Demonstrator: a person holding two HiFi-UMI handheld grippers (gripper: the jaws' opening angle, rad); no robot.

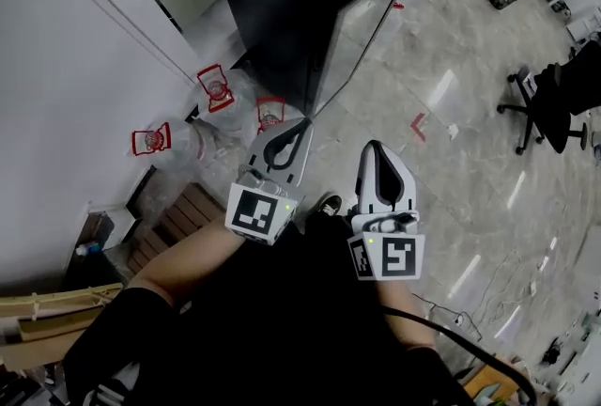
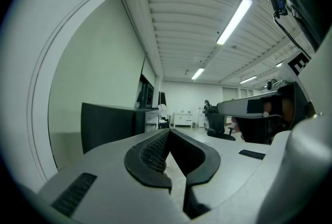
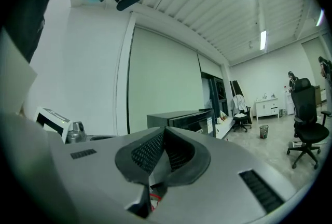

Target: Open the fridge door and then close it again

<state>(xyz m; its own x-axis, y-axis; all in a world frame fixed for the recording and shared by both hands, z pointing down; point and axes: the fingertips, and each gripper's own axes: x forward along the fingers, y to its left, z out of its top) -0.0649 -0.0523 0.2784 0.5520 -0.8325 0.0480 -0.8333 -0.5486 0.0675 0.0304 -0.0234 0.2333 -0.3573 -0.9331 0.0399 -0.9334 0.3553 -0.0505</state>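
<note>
A low black fridge (image 1: 300, 0) stands on the floor ahead of me, its glass door (image 1: 368, 14) facing right and lying flush with the cabinet. My left gripper (image 1: 300, 122) hovers just short of the fridge's near corner, jaws shut with nothing between them. Beside it, my right gripper (image 1: 373, 147) is a little nearer to me, also shut and empty. The left gripper view shows the shut gripper (image 2: 168, 131) with the fridge (image 2: 106, 124) at the left. In the right gripper view the fridge (image 3: 181, 116) sits beyond the shut gripper (image 3: 165, 128).
Three water jugs with red handles (image 1: 216, 89) (image 1: 270, 113) (image 1: 150, 139) stand left of the fridge along a white wall (image 1: 66, 66). A wooden pallet (image 1: 174, 221) lies nearer me. A black office chair (image 1: 549, 103) stands at right; a red tape mark (image 1: 418, 124) is on the floor.
</note>
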